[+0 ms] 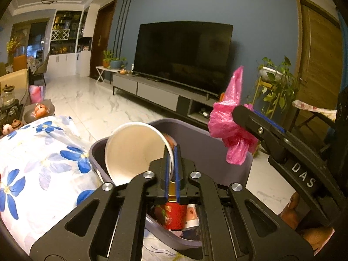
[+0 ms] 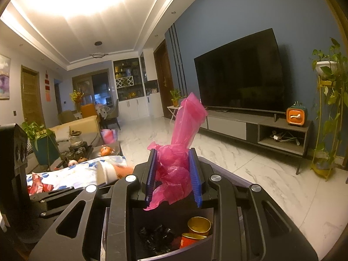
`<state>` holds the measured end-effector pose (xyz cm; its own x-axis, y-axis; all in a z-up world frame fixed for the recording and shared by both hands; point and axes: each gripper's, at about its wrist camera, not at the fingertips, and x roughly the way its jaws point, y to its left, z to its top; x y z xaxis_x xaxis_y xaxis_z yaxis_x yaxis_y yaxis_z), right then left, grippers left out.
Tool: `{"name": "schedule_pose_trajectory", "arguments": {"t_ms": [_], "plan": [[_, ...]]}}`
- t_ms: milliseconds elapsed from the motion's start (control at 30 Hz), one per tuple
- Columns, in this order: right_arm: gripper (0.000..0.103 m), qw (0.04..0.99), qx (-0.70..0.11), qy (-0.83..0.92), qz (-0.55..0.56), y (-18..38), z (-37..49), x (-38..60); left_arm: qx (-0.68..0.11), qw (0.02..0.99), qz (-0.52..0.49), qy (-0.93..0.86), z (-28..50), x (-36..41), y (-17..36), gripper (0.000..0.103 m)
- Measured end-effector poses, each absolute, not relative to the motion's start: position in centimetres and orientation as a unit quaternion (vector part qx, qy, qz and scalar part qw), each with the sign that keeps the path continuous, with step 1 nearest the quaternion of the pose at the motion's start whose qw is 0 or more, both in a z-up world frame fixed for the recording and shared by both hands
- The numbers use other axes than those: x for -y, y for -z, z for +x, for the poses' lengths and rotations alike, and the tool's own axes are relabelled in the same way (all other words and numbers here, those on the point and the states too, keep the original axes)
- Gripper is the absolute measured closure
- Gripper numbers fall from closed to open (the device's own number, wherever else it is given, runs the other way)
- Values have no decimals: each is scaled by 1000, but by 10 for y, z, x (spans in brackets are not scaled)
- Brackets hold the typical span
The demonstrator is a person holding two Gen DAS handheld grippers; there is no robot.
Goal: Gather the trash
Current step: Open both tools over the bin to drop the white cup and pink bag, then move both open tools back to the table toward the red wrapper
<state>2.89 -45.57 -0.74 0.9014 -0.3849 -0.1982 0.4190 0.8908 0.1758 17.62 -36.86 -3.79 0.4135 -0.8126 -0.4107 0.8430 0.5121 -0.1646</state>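
My left gripper [image 1: 173,150] is shut on the rim of a white paper cup [image 1: 132,150]. The cup is tipped on its side, with its mouth toward the camera, over a grey trash bin [image 1: 184,122]. A red can [image 1: 175,215] lies inside the bin. At the right of the left wrist view, my right gripper [image 1: 241,111] holds a crumpled pink plastic bag [image 1: 230,117] above the bin's far right corner. In the right wrist view the right gripper [image 2: 173,152] has the pink bag [image 2: 187,119] bunched between both blue pads, one end sticking up. Gold-rimmed cans [image 2: 199,226] lie in the bin below.
A table under a blue-flowered cloth [image 1: 39,163] touches the bin's left side, with a tea set [image 1: 8,108] beyond it. A large TV [image 1: 182,52] on a low cabinet [image 2: 256,126] lines the blue wall. A plant stand [image 2: 326,113] is at the right. White marble floor [image 1: 91,102] lies between.
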Motion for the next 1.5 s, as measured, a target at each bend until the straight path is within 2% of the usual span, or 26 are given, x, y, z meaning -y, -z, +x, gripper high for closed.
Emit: {"name": "schedule_pose_trajectory", "arguments": {"t_ms": [67, 100, 167, 400, 500, 533, 733, 933, 1133, 1500], "plan": [[63, 969, -77, 208, 109, 8, 28, 457, -226, 843, 37, 486, 176, 368, 40, 79], [62, 969, -77, 208, 111, 8, 27, 457, -227, 846, 36, 480, 177, 365, 41, 65], [60, 968, -76, 209, 114, 8, 25, 458, -226, 852, 25, 472, 178, 359, 41, 52], [46, 969, -67, 207, 117, 7, 15, 450, -211, 879, 7, 428, 177, 326, 31, 26], [38, 969, -67, 205, 123, 9, 9, 444, -205, 892, 1, 404, 174, 305, 26, 20], [33, 969, -68, 204, 125, 9, 7, 440, -203, 897, 1, 393, 173, 298, 25, 19], [20, 973, -85, 174, 129, 13, 6, 414, -213, 925, -10, 314, 172, 239, 24, 15], [16, 979, -103, 122, 129, 10, 14, 377, -204, 956, -23, 210, 170, 154, 21, 15], [16, 985, -114, 70, 111, -1, 25, 325, -211, 968, -49, 129, 159, 64, 24, 14], [16, 991, -114, 16, 74, -11, 37, 245, -202, 975, -75, 50, 140, -42, 18, 14]]}}
